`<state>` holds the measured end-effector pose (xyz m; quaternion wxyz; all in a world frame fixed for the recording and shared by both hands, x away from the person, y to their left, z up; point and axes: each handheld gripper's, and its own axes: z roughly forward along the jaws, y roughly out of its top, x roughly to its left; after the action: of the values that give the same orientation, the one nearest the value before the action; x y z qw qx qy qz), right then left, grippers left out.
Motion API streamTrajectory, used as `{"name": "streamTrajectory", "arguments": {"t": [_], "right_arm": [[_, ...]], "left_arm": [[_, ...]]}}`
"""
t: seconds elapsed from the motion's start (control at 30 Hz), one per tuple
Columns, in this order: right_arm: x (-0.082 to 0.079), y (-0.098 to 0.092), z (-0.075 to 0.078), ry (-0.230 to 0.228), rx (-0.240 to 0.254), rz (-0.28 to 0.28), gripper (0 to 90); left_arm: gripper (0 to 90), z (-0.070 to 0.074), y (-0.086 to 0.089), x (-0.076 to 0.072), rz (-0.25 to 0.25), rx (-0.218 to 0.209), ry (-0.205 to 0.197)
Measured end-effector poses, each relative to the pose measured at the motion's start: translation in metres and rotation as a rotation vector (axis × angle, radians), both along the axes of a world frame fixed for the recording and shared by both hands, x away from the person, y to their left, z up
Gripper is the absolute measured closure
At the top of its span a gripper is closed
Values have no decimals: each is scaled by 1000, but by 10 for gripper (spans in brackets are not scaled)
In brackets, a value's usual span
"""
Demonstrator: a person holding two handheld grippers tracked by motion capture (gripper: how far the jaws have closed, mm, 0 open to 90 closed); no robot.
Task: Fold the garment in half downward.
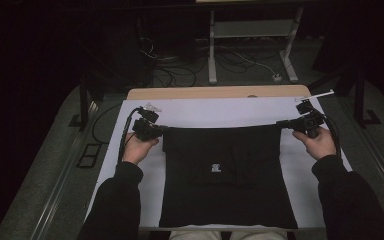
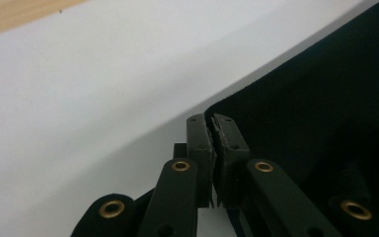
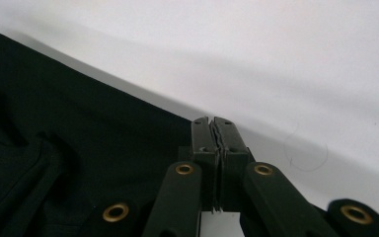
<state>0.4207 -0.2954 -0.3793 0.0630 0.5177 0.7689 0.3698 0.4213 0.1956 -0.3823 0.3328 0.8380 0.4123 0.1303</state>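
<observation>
high view: overhead, facing forward-down | 2 gripper views: close, sharing black cloth

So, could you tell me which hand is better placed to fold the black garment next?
Neither clearly: the left gripper and right gripper are each shut on a far corner of the black garment, so probably both together.

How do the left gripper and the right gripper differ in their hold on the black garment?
The left gripper pinches the black garment at its far left corner; the right gripper pinches the far right corner. The left gripper sits a little lower in the high view than the right. Both are shut on the cloth, stretching its far edge between them.
</observation>
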Motion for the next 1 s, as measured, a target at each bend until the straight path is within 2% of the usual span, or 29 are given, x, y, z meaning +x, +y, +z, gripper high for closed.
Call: {"name": "streamTrajectory", "arguments": {"t": [0.17,0.3,0.37,0.4,0.47,0.6,0.73,1.0], "right_arm": [[6,2,-1,10,-15,-3,872],[12,2,-1,9,-20,-8,872],[13,2,0,11,-14,-11,872],[16,0,2,12,9,0,872],[18,-1,5,14,9,9,872],[20,-1,10,9,-2,10,872],[24,1,19,-6,-2,4,872],[32,2,25,-12,-10,3,872]], "left_arm": [[858,0,-5,9,-3,20,4],[858,0,-6,13,5,14,2],[858,2,-7,16,1,26,-3],[858,4,-7,18,-6,34,11],[859,5,-6,18,-12,48,6],[859,11,-2,20,-2,16,-1],[859,17,-2,24,1,10,-7],[859,27,-1,32,1,-4,-22]]}}
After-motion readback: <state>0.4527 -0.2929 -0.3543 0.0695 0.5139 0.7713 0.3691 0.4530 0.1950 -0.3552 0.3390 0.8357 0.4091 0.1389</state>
